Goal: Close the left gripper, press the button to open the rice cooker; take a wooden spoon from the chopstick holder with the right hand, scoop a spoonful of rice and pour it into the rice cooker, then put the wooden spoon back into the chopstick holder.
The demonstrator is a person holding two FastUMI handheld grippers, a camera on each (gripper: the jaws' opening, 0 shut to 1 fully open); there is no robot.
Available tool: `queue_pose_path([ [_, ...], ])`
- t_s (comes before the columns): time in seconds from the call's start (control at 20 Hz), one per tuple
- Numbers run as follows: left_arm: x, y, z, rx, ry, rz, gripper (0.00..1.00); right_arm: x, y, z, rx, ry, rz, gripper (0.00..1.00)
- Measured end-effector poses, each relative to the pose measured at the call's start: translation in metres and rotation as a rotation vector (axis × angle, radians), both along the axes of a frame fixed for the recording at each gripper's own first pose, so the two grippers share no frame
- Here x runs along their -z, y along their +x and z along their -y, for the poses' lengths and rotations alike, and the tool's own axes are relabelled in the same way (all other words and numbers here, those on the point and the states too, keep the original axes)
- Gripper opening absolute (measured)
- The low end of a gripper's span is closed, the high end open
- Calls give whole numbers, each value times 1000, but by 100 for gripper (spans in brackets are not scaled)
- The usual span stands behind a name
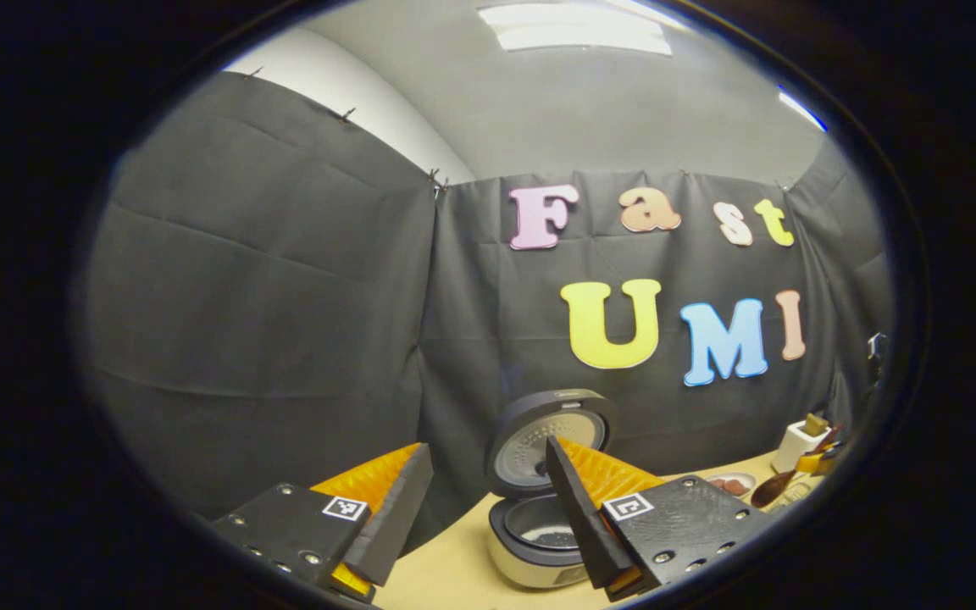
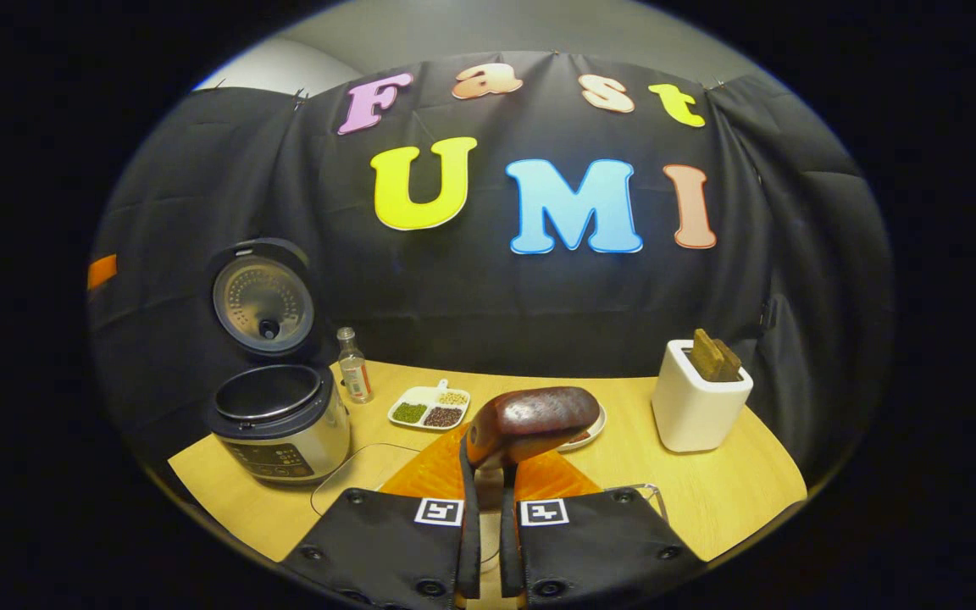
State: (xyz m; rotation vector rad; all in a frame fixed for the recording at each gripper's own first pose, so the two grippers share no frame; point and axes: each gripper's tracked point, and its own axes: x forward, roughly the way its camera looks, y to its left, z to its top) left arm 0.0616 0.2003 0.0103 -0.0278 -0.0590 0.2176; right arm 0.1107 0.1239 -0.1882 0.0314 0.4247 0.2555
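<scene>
So the table is the biggest thing here, light wood, everything sits on it. On the left side, from my right gripper view, is the rice cooker with its lid already standing straight up, pot open. Over on the right stands the white chopstick holder with a couple of wooden bits sticking out the top. Between them, near the back, there's a divided dish with grains and beans, and a little bottle just beside the cooker.

My right gripper is pinched narrow on the handle of the wooden spoon, bowl up front, looking level-ish. Can't tell if there's rice in it from this angle, I only see its rounded back.

My left gripper hangs wide apart, holding nothing, up above the cooker.

What worries me: the spoon's well apart from the pot, so if it's loaded, any wobble on the way dumps rice on the table. Also the grip is way back on the handle, so it could twist between the fingers when I tip it.
</scene>
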Motion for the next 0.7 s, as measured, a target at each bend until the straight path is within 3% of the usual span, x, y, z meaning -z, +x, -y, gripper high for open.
queue_pose_path([
  [0.7, 18, 21, -38, -7, 5, -30, 85, 83, 0, -68, -106, -102, -163, 10],
])
